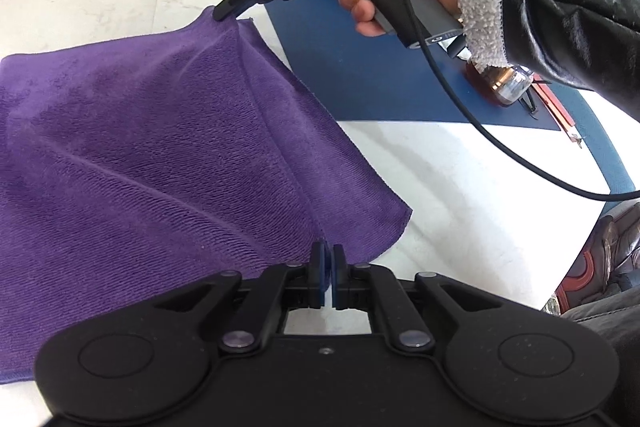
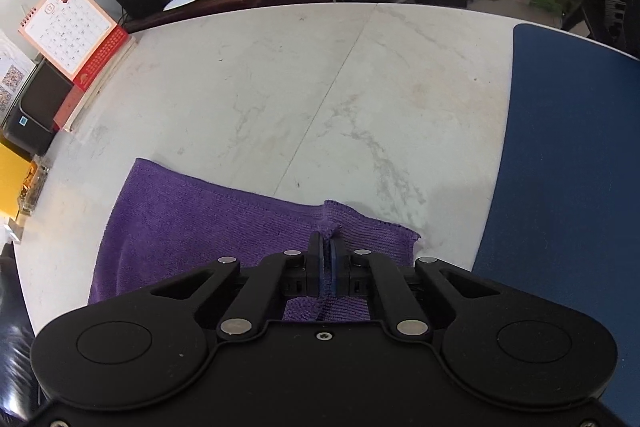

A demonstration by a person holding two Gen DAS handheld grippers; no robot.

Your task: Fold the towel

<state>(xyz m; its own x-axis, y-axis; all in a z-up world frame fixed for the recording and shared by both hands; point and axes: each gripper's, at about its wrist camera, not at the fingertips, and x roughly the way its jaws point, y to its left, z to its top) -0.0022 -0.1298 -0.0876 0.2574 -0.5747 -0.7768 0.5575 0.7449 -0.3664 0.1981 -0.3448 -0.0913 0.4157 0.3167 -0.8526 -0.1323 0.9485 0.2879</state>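
Pinching the purple towel (image 1: 152, 147) along one edge, both tongs are clenched on cloth: the left tongs (image 1: 328, 259) near one corner, the right tongs (image 2: 329, 247) further along. It lies on the white table (image 2: 320, 87), soft, light, floppy, so it'll sag between grips. A blue mat (image 2: 560, 167) sits just right of the right tongs; nothing blocks.

Bright, even daylight fills both views, with soft shadows only. The fisheye bends the worktop (image 2: 320, 87) edges, and corners go dark and blurred.
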